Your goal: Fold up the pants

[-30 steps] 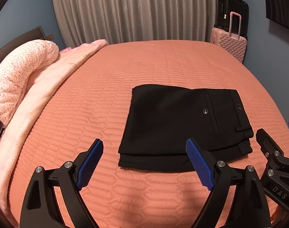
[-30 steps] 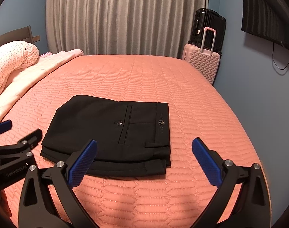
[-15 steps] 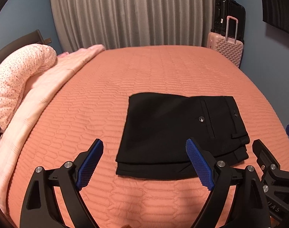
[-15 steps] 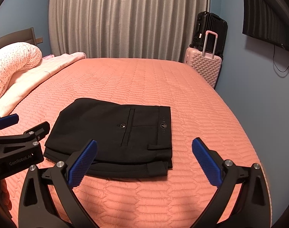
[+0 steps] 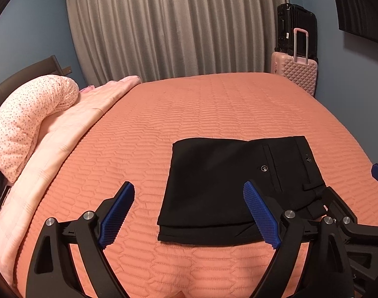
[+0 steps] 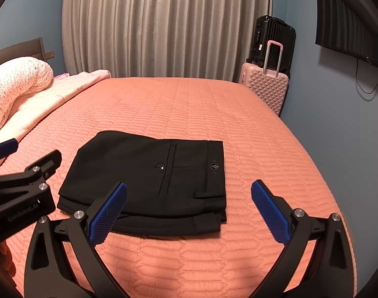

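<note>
The black pants (image 5: 228,181) lie folded into a flat rectangle on the orange quilted bed (image 5: 201,109), waistband and back pocket button to the right; they also show in the right wrist view (image 6: 149,173). My left gripper (image 5: 189,213) is open and empty, held above the bed's near edge, in front of the pants' left end. My right gripper (image 6: 189,213) is open and empty, in front of the pants' right end. Neither touches the pants. Each gripper shows at the edge of the other's view.
A pink spotted pillow (image 5: 27,114) and a pale pink blanket (image 5: 64,134) lie along the bed's left side. A pink suitcase (image 6: 266,87) and a black one (image 6: 271,39) stand at the far right by the grey curtain. A dark screen (image 6: 350,24) hangs on the right wall.
Both grippers have drawn back and tilted up a little from the pants, so the pants sit lower and smaller in view. Both stay open. The pants have not moved.
</note>
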### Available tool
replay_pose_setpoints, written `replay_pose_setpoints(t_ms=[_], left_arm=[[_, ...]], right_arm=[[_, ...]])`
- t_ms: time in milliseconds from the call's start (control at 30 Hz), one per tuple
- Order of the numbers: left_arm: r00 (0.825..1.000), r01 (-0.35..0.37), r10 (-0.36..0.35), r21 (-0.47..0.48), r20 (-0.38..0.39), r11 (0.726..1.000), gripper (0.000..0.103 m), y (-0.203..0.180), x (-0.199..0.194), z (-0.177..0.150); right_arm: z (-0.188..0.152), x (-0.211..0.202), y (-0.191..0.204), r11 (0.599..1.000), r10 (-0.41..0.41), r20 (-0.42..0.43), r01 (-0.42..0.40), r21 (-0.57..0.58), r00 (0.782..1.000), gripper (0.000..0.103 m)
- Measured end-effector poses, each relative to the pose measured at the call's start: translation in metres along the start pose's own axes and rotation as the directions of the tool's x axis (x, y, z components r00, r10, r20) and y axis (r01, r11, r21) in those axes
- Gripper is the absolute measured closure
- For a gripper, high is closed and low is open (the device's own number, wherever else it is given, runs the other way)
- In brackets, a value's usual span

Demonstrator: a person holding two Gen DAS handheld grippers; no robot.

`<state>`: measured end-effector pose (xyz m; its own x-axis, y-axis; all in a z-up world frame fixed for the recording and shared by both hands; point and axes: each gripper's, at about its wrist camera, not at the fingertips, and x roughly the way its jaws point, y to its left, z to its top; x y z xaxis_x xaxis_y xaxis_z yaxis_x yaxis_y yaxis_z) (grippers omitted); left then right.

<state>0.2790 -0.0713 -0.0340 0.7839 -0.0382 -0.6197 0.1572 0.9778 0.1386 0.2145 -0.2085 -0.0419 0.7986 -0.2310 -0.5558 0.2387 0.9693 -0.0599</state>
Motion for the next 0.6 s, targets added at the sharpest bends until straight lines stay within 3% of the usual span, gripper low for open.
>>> replay_pose_setpoints(t_ms=[600], left_arm=[[1.000, 0.006, -0.006, -0.031, -0.009, 0.999, 0.015, 0.0083, -0.0008, 0.0063]], right_arm=[[0.0056, -0.0017, -0.0005, 0.999, -0.009, 0.010, 0.009, 0.041, 1.000, 0.005]])
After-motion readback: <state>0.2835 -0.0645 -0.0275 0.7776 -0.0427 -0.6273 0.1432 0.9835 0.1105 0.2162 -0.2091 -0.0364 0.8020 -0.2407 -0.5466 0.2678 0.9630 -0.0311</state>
